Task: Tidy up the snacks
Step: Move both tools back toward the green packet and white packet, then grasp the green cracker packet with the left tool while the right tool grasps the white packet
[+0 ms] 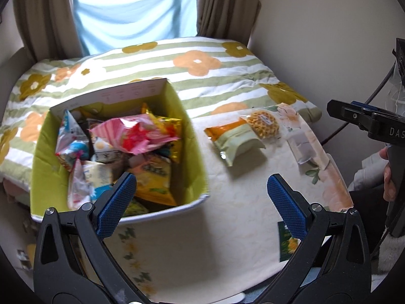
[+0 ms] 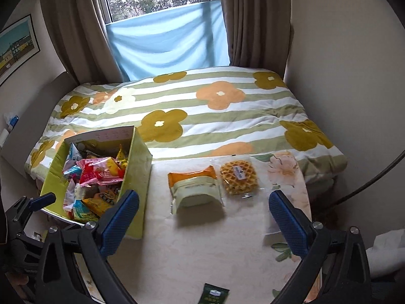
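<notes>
A green-lined cardboard box (image 1: 195,152) (image 2: 139,162) full of several snack packets stands on the table's left. To its right lie an orange-and-green packet (image 1: 234,136) (image 2: 195,190) and a clear-wrapped waffle (image 1: 263,124) (image 2: 239,179), side by side. A dark green sachet (image 2: 214,293) (image 1: 287,243) lies at the near table edge. My left gripper (image 1: 202,195) is open and empty, hovering over the box's near right corner. My right gripper (image 2: 203,215) is open and empty, just short of the two packets; it also shows in the left wrist view (image 1: 364,119).
The table has a cream floral cloth (image 2: 202,250). Behind it is a bed with a striped flower duvet (image 2: 202,116), then curtains and a window. A wall stands at the right, and a cable (image 2: 374,179) runs down there.
</notes>
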Motion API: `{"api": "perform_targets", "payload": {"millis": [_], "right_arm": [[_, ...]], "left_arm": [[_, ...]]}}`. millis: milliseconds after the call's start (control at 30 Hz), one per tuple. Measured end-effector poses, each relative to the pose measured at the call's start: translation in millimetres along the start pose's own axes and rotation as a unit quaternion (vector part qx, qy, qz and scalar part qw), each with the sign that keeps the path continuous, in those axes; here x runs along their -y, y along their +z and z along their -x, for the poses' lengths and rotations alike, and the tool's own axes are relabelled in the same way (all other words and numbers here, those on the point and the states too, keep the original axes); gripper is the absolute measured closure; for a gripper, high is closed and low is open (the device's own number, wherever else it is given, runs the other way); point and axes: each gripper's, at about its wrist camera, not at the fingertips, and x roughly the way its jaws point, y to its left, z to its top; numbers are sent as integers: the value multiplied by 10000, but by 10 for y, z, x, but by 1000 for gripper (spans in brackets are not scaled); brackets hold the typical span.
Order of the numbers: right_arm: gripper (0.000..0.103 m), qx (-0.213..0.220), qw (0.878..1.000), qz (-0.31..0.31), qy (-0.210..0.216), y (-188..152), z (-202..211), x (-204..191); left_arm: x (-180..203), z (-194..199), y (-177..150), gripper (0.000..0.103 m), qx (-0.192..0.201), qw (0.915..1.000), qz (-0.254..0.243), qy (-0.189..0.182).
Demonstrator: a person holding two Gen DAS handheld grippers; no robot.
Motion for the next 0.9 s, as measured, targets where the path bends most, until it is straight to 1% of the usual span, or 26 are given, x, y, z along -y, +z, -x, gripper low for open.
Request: {"api": "perform_targets", "payload": {"millis": [100,200,333,467,600,700,800,867,900], "right_arm": [[1,-75,9999,130,76,-83,-7,285],[1,-166,9992,357,92,-179,-55,547],[1,-278,9978,555,228,-316,-188,866],[1,-430,9953,779,387,-479,-417,1025],[1,-505,9942,795,515,-648,-688,1126],[1,-543,9945,705,558,-750,-879,1193],[1,-542,9952,610,545,-832,-1075,1286],[1,-560,9958,501,516,-859,-1206,1357],[1,-584,9959,450,530,-866,-1262,1390]], "left_arm": [[328,-73,-89,0,-73,9997,197,111],[648,-185,-253,0,-180,9989,395,190],[1024,-443,-579,0,-466,9962,689,258],[1284,-687,-961,1,-747,9928,909,208],[1501,-935,-1347,1,-1027,9903,917,165],[1638,-1037,-1530,1,-1022,9913,810,150],[1728,-1159,-1655,1,-1017,9921,687,248],[1748,-1249,-1708,6,-1067,9917,668,273],[1751,-1291,-1730,11,-1112,9912,652,288]]}}
